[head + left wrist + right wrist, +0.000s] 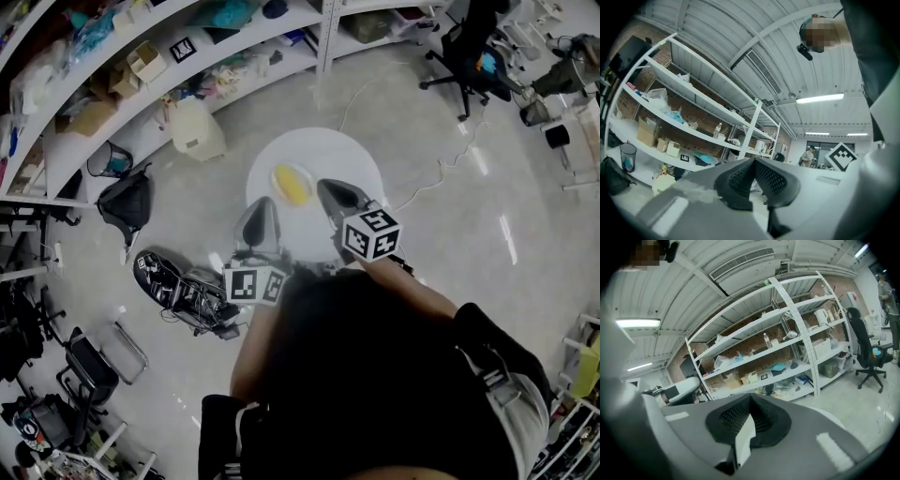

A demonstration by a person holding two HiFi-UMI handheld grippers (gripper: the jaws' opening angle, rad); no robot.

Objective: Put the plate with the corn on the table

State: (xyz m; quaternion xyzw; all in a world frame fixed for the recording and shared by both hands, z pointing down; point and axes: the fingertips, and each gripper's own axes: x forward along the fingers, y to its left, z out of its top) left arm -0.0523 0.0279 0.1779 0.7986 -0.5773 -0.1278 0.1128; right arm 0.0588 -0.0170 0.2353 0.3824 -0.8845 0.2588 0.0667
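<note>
In the head view a round white plate (328, 159) with a yellow corn cob (292, 184) on its left half hangs level above the floor. My left gripper (261, 210) is shut on the plate's near left rim. The right gripper (331, 189) is shut on the near rim, beside the corn. The right gripper view shows the plate's white edge (743, 439) pinched between the closed jaws of the right gripper (749, 400). In the left gripper view the left gripper (753, 162) has its pads pressed together; the corn is hidden in both gripper views.
White shelving (141, 84) full of boxes curves along the back left. On the floor lie a black bag (127, 202), a cream container (197, 129), a tangle of cables and gear (183, 286) and a white cord (450, 159). A black office chair (473, 56) stands at the back right.
</note>
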